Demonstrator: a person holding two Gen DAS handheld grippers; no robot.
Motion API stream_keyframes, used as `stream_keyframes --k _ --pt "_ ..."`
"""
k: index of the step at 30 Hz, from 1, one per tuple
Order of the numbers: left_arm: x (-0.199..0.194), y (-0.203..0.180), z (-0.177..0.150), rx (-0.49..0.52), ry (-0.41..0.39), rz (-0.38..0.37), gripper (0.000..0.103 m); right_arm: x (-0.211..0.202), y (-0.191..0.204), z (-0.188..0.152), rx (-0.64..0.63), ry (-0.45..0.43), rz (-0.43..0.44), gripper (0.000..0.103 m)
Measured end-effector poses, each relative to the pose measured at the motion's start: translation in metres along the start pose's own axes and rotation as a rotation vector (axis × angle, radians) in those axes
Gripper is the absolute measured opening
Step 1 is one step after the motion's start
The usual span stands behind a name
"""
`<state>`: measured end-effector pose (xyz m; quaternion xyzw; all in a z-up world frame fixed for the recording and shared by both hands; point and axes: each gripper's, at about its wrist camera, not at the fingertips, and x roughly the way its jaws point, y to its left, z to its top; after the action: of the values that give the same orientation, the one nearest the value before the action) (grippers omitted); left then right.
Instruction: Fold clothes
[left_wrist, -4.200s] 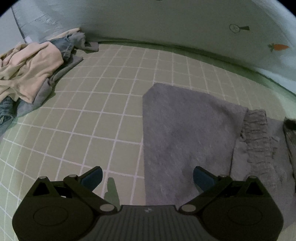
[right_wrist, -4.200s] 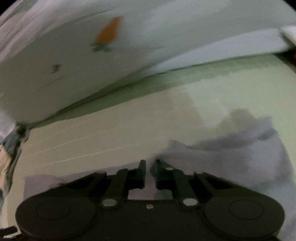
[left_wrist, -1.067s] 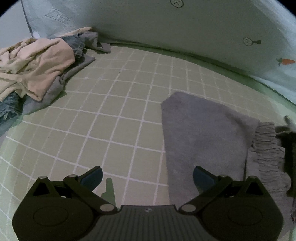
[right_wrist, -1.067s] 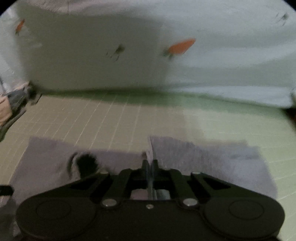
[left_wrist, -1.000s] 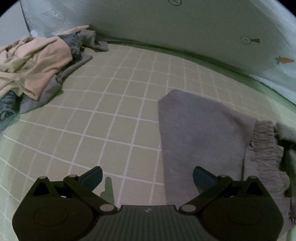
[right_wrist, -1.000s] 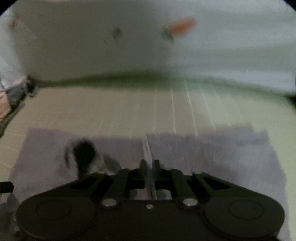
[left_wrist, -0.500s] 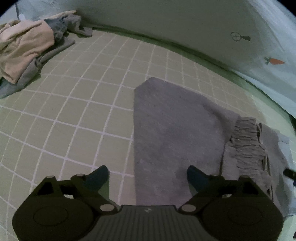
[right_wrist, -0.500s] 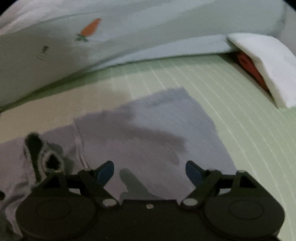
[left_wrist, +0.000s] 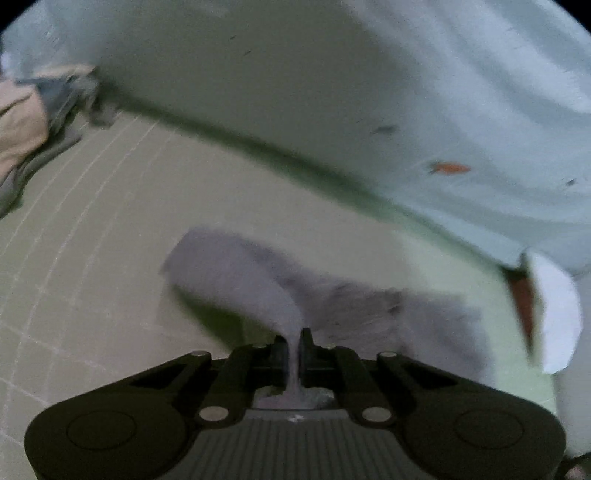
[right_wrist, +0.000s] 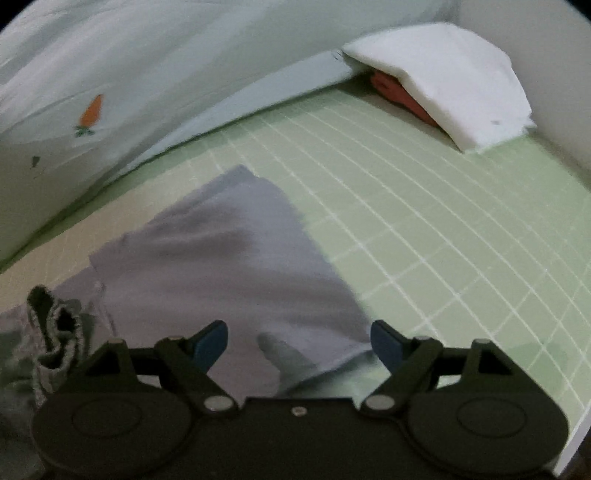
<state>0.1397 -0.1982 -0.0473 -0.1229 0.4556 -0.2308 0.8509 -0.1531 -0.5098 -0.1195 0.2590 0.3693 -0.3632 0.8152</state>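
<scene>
Since a second ago the left hand-held gripper (left_wrist: 293, 341) has clamped onto the grey garment (right_wrist: 229, 258) and lifted its edge off the green grid mat (right_wrist: 424, 221), while the right hand-held gripper (right_wrist: 297, 341) let go and stands wide over that mat. One fold looks under way; the unfolded clothes pile (left_wrist: 26, 122) waits at the mat's far corner.

Left gripper (left_wrist: 294, 341) now clamped on lifted grey garment (left_wrist: 236, 273) edge; right gripper (right_wrist: 297, 338) newly wide, off the cloth.
</scene>
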Motion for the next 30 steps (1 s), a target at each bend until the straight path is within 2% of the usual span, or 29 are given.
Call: stream_keyframes --k 5,9,14,17,19,21,25,28,30 --pt "0.014 -0.082 -0.014 0.038 -0.024 -0.066 0.005 0.006 -0.05 0.022 0.039 0.017 0.068 0.085" --pt "0.052 -0.14 -0.044 0.03 0.001 -0.088 0.005 0.01 -0.087 0.035 0.016 0.034 0.092 0.085" --pt "0.093 -0.174 -0.08 -0.025 0.066 0.025 0.011 0.012 -0.125 0.042 -0.017 0.056 0.092 0.085" --pt "0.095 -0.179 -0.094 -0.035 0.091 0.075 0.025 0.015 -0.142 0.044 -0.015 0.073 0.095 0.085" --pt "0.08 -0.181 -0.096 -0.024 0.066 0.075 0.048 0.016 -0.145 0.043 -0.003 0.087 0.104 0.085" --pt "0.062 -0.183 -0.096 -0.007 0.033 0.071 0.064 0.016 -0.143 0.042 0.009 0.093 0.123 0.085" --pt "0.024 -0.185 -0.086 0.04 -0.037 0.045 0.076 0.016 -0.118 0.04 0.0 0.1 0.183 0.085" --pt "0.001 -0.174 -0.082 0.097 -0.087 0.111 0.082 0.017 -0.083 0.039 -0.041 0.098 0.242 0.085" --pt "-0.006 -0.157 -0.082 0.102 -0.098 0.2 0.082 0.017 -0.056 0.039 -0.096 0.094 0.278 0.085"
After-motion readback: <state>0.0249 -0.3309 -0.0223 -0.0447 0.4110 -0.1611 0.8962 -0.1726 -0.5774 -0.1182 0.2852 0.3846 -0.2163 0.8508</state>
